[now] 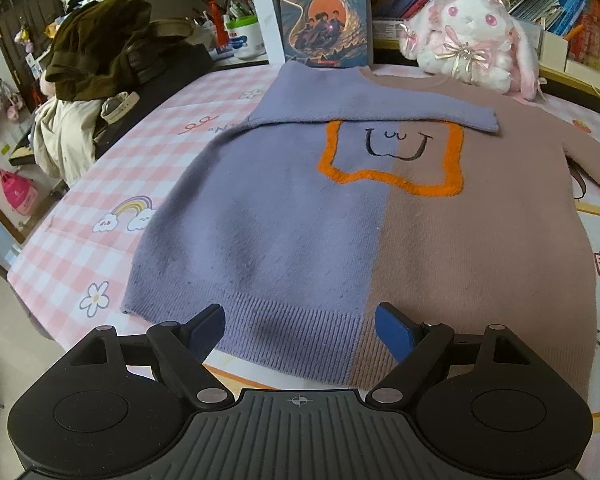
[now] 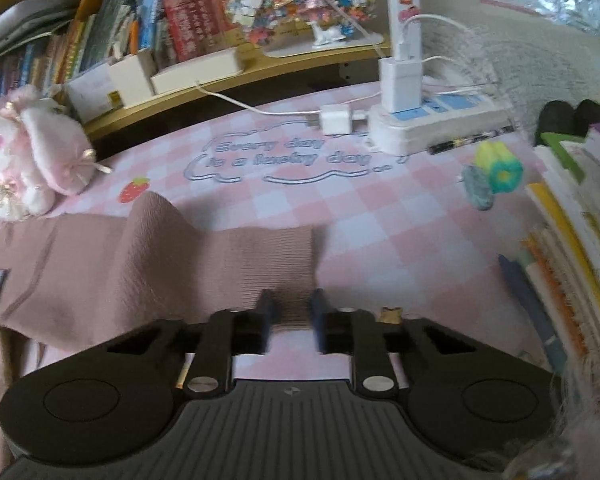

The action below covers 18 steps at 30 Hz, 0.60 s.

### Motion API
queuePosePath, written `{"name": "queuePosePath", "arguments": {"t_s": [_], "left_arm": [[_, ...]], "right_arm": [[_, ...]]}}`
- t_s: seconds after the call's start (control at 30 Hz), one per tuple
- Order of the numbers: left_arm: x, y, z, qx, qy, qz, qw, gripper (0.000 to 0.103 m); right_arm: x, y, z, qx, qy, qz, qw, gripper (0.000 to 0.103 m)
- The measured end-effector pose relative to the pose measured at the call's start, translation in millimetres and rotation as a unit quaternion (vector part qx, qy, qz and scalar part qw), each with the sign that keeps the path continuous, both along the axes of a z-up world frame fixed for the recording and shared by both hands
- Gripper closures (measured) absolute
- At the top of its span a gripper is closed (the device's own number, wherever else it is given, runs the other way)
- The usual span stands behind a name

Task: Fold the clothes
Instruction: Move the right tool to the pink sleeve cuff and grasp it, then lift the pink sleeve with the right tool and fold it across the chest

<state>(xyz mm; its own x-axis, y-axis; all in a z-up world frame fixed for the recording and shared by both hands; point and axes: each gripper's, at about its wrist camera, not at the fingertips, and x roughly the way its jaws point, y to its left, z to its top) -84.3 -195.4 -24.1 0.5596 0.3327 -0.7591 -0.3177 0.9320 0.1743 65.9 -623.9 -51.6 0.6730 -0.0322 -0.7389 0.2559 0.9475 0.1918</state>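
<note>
Right gripper (image 2: 291, 316) is seen closed on the brown sleeve's cuff (image 2: 276, 256) of the sweater (image 1: 340, 216), which lies flat on the table (image 1: 84, 216). Left gripper (image 1: 300, 330) is held apart, empty, over the hem. The lilac sleeve (image 1: 364, 96) is already folded across; next, the brown sleeve is judged due inward.

The book (image 1: 326, 16) standing behind the sweater reads "哈利·波特" across its cover top. The checked tablecloth (image 2: 380, 216) bears the outlined words "Every day is a lucky day", and in the left wrist view its right edge shows the red character "康"; other print is too small or blurred to read.
</note>
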Motion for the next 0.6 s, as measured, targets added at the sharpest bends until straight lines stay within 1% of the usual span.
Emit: {"name": "queuePosePath", "arguments": {"t_s": [0.03,0.07,0.27,0.5,0.6], "left_arm": [[0.5,-0.5,0.3,0.000,-0.001,-0.001,1.0000,0.018],[0.9,-0.9,0.6,0.000,-0.001,-0.003,1.0000,0.018],[1.7,-0.2,0.7,-0.002,-0.005,-0.004,1.0000,0.018],[1.5,5.3,0.1,-0.007,-0.012,-0.005,0.9999,0.018],[1.0,10.6,1.6,-0.010,-0.021,-0.008,0.9997,0.018]], "right_arm": [[0.2,-0.8,0.7,0.011,-0.002,0.000,1.000,0.098],[0.0,-1.8,1.8,0.022,-0.005,-0.001,1.000,0.099],[-2.3,1.6,23.7,0.055,-0.048,0.008,0.997,0.099],[-1.1,13.4,72.8,0.109,-0.111,0.033,0.987,0.099],[0.4,28.8,94.3,0.123,-0.137,0.054,0.982,0.099]]}}
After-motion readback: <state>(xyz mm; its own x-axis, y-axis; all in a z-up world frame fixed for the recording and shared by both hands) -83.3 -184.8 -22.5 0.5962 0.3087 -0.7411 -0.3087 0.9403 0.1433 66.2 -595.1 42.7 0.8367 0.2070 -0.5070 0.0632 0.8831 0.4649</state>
